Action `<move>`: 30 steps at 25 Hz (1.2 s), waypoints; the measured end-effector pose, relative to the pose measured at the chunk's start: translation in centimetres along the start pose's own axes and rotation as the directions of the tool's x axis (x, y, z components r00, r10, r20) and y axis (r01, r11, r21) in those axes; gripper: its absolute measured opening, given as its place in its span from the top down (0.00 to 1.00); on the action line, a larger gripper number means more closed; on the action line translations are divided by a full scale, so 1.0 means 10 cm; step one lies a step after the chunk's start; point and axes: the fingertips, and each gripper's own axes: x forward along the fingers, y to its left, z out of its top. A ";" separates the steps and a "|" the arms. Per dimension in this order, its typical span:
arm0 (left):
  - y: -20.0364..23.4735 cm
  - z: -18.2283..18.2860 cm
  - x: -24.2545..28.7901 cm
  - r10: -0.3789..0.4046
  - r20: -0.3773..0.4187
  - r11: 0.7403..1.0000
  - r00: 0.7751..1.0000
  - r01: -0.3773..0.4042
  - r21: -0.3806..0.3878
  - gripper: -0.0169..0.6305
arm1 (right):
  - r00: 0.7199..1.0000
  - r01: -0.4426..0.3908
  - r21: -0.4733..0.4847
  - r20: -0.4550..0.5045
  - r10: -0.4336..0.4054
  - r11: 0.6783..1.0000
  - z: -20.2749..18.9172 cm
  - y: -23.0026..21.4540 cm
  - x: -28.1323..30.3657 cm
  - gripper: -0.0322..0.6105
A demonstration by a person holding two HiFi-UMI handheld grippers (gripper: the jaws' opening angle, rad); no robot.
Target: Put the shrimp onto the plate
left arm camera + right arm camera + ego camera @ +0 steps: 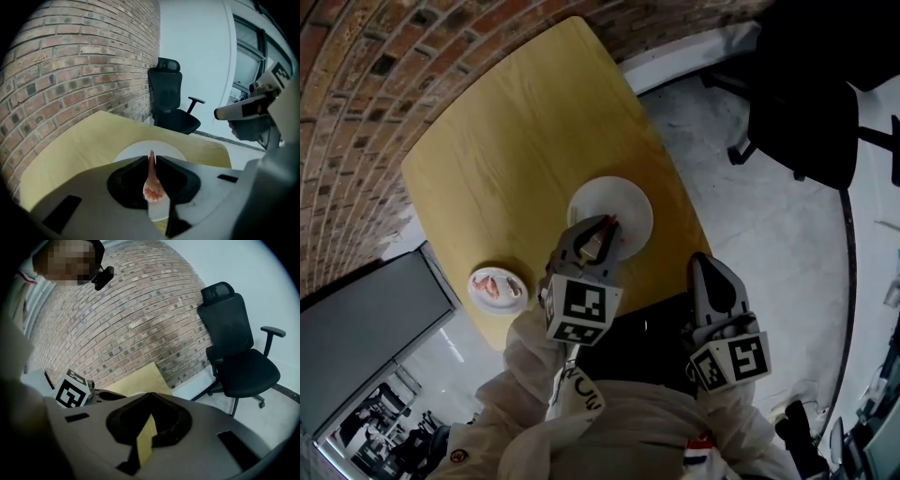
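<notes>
Over the round white plate (633,199), the left gripper (603,225) pinches a pink shrimp (152,182) for release; the right gripper (704,265) idles, jaws pressed together.

The head view looks steeply down from above the person onto the whole yellow desk (516,131), with the left tool (605,225) and right tool (705,261) close beneath it. The left gripper view rides close behind its jaws, facing over the white plate (133,150) toward the brick wall (70,70) and black chair (171,105). The right gripper view faces more level from beside the desk, sharing wall, chair and desk corner.
</notes>
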 end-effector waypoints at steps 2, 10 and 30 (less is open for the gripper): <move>-0.03 0.06 0.08 -0.005 0.004 1.000 1.000 0.005 0.012 0.88 | 1.000 0.006 0.006 0.001 -0.006 1.000 0.02 -0.07 0.00 0.91; -0.15 0.16 0.29 -0.027 -0.018 1.000 0.999 0.027 0.016 0.88 | 1.000 0.025 0.026 -0.001 -0.025 0.999 0.08 -0.30 0.00 0.91; -0.21 0.05 0.42 -0.018 -0.060 0.997 0.998 0.013 -0.072 0.88 | 1.000 -0.002 0.026 -0.024 0.003 1.000 0.08 -0.45 0.04 0.91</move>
